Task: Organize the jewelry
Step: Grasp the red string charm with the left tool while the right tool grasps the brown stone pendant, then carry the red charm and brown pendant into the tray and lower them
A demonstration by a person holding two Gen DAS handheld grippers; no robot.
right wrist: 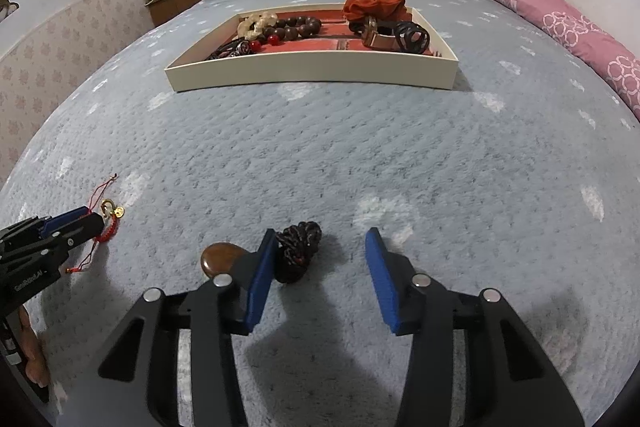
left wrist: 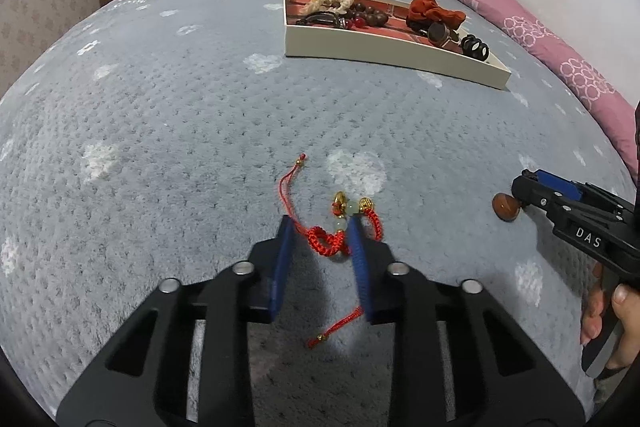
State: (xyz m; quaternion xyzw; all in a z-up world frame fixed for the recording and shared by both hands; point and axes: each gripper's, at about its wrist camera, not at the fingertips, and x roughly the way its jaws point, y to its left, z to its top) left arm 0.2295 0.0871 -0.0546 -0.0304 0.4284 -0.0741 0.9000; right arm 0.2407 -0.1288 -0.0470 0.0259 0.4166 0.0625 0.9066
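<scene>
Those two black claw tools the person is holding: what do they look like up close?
Each is a black plastic, angular frame with triangular cut-outs and round silver pivot pins. The left gripper and right gripper both end in two flat blue fingers. From the side, the right one shows a white "DAS" label; the left has small white lettering. No sleeves or cables are visible.

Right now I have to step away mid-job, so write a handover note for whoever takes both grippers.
Left gripper: jaws around the red cord bracelet on the blanket, grip not confirmed.
Right gripper: open, black cord bundle against its left pad, brown stone just outside.
Done: beads, scrunchie and watch lie in the tray.
Left: tray the bracelet, bundle and stone.
</scene>
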